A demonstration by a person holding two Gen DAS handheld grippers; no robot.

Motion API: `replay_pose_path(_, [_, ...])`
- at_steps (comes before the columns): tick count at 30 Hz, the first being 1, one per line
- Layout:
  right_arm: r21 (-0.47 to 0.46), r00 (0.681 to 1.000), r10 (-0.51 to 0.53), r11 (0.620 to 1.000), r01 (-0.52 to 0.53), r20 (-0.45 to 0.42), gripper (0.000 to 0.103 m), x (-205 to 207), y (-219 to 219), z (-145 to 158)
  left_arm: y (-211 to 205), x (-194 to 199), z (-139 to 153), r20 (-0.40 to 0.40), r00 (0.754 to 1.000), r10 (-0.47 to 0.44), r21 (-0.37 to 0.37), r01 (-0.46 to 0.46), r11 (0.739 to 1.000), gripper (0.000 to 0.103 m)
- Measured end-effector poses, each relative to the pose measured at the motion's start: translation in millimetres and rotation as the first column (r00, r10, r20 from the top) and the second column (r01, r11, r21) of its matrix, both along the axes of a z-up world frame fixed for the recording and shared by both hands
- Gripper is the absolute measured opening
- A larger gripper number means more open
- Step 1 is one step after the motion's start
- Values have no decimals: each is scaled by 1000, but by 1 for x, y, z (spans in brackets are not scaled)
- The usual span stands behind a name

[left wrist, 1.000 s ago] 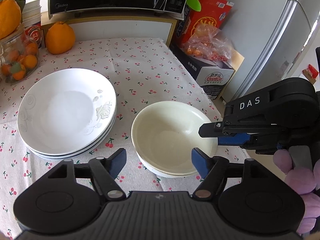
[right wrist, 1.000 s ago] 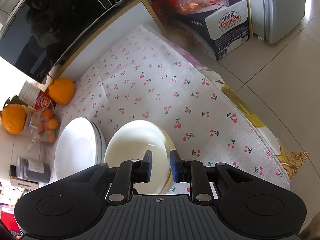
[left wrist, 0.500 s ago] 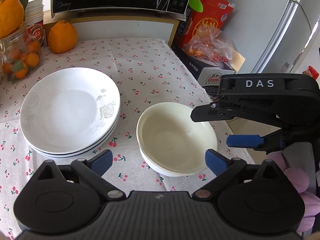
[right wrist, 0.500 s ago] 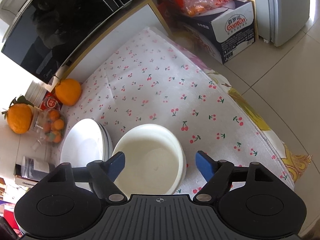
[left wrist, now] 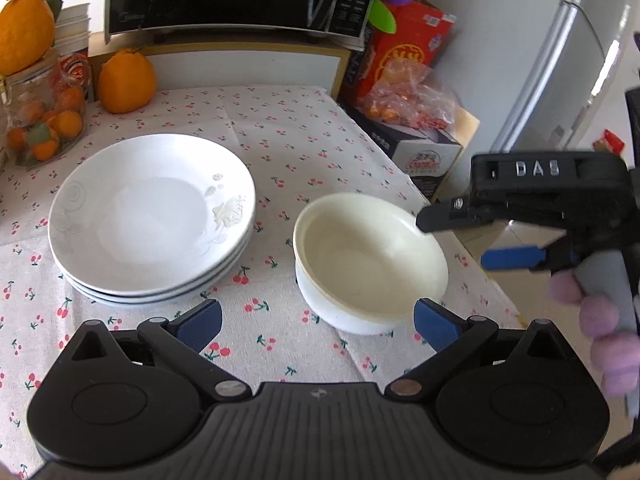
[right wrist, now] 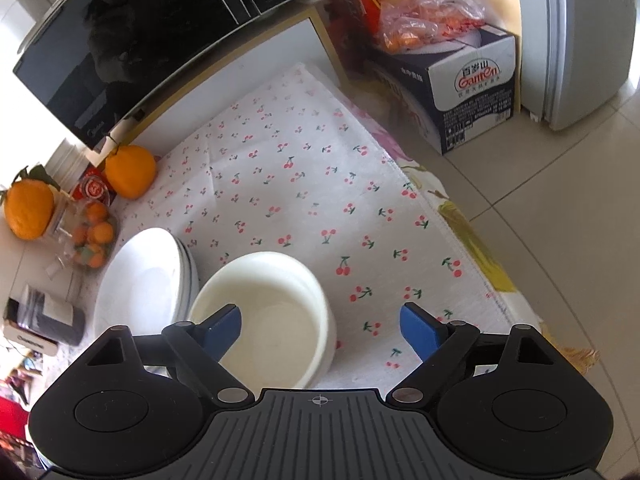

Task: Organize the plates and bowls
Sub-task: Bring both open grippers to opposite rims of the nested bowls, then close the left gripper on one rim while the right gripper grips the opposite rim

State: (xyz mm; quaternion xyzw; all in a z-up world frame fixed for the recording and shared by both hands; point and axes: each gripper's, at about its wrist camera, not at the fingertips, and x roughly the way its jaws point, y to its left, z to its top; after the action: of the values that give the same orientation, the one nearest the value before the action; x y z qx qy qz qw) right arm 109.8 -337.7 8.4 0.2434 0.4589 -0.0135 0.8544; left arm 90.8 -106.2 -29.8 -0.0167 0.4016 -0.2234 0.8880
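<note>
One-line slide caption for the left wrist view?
Open left gripper faces nested cream bowls beside stacked white plates; open right gripper hovers at the bowls' rim.

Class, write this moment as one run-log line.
left gripper: open, empty | right gripper: open, empty | cream bowls: nested on tablecloth | white plates: stacked beside bowls
</note>
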Motion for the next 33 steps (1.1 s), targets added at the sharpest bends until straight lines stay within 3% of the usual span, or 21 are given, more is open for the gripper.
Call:
replay_pose_path(5, [-8,999,32,999,-31,24,88,-2,-3,-3,0,-4,-15,30,999,-46,-4,46,999,102])
replay_pose_path(14, [45,999,31,999,-31,-6,88,7,-5,-22,-25,1,-39,78,988,-130,41,127,991,102])
replay_pose_path(17, [34,999,37,999,-36,-27,88,11,-3,-30,-30,6,-47,66,989,-134,66,130,989,102])
replay_pose_path(23, [-13,995,59,998,-61,-84,88,19,1,-45,-38,5,-50,115,981,-158,123,144,982,103])
replay_pose_path(25, [-38,992,91,995,-94,-89,88,21,2,-48,-43,4,-51,125,975,-186,172,163,972,103])
replay_pose_path(29, [-72,979,203,976,-203,-4,88,22,-1,-40,-39,2,-53,144,964,-223,183,195,964,103])
replay_pose_path(31, [-86,948,309,949,-302,75,88,23,-4,-32,-37,4,-53,152,953,-263,179,235,955,103])
replay_pose_path(33, [-110,895,414,910,-400,166,88,20,-10,-23,-32,6,-53,158,939,-306,171,279,945,103])
